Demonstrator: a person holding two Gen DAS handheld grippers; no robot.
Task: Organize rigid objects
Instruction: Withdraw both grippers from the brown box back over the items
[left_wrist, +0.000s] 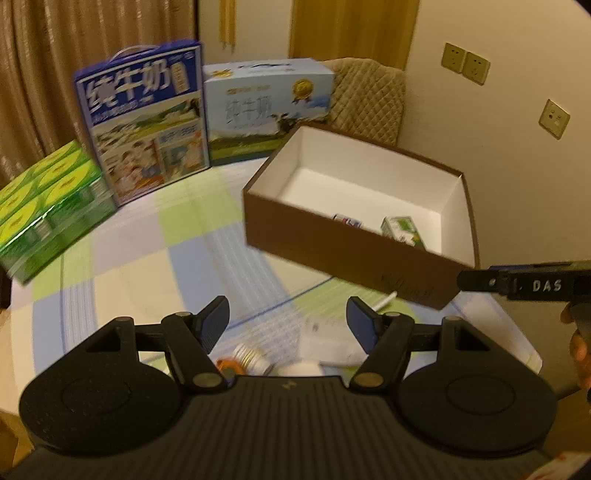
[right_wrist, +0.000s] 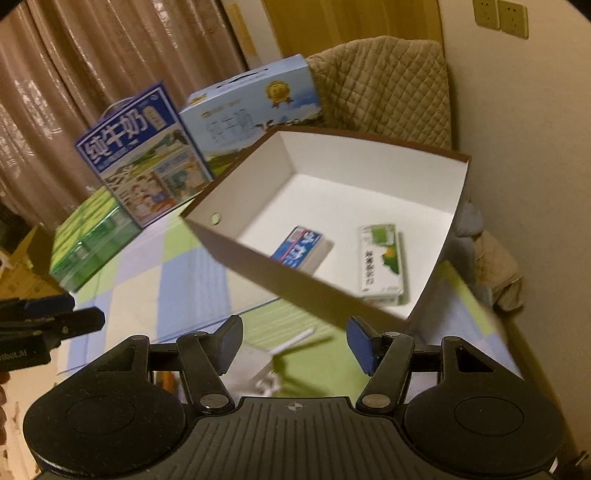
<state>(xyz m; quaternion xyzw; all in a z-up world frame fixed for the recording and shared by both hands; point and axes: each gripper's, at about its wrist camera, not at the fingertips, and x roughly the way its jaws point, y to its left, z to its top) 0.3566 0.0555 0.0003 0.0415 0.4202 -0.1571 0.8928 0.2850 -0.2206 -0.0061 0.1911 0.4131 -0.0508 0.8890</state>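
A brown open box (left_wrist: 343, 254) with a white inside stands on the checked tablecloth; it also shows in the right wrist view (right_wrist: 258, 258). Inside lie a blue-and-red box (right_wrist: 299, 251) and a green-and-white carton (right_wrist: 380, 266), both also in the left wrist view (left_wrist: 347, 220) (left_wrist: 402, 230). My left gripper (left_wrist: 288, 325) is open and empty, in front of the box. My right gripper (right_wrist: 293, 341) is open and empty, near the box's front wall. A small white object (left_wrist: 255, 360) and an orange one (left_wrist: 227, 365) lie under the left fingers.
Two blue milk cartons (left_wrist: 147, 122) (left_wrist: 266, 107) and a green shrink-wrapped pack (left_wrist: 48, 206) stand at the table's back left. A quilted chair (left_wrist: 369, 96) stands behind the box. White paper and a cable (left_wrist: 384, 301) lie on the cloth. The right gripper's finger (left_wrist: 524, 282) shows at right.
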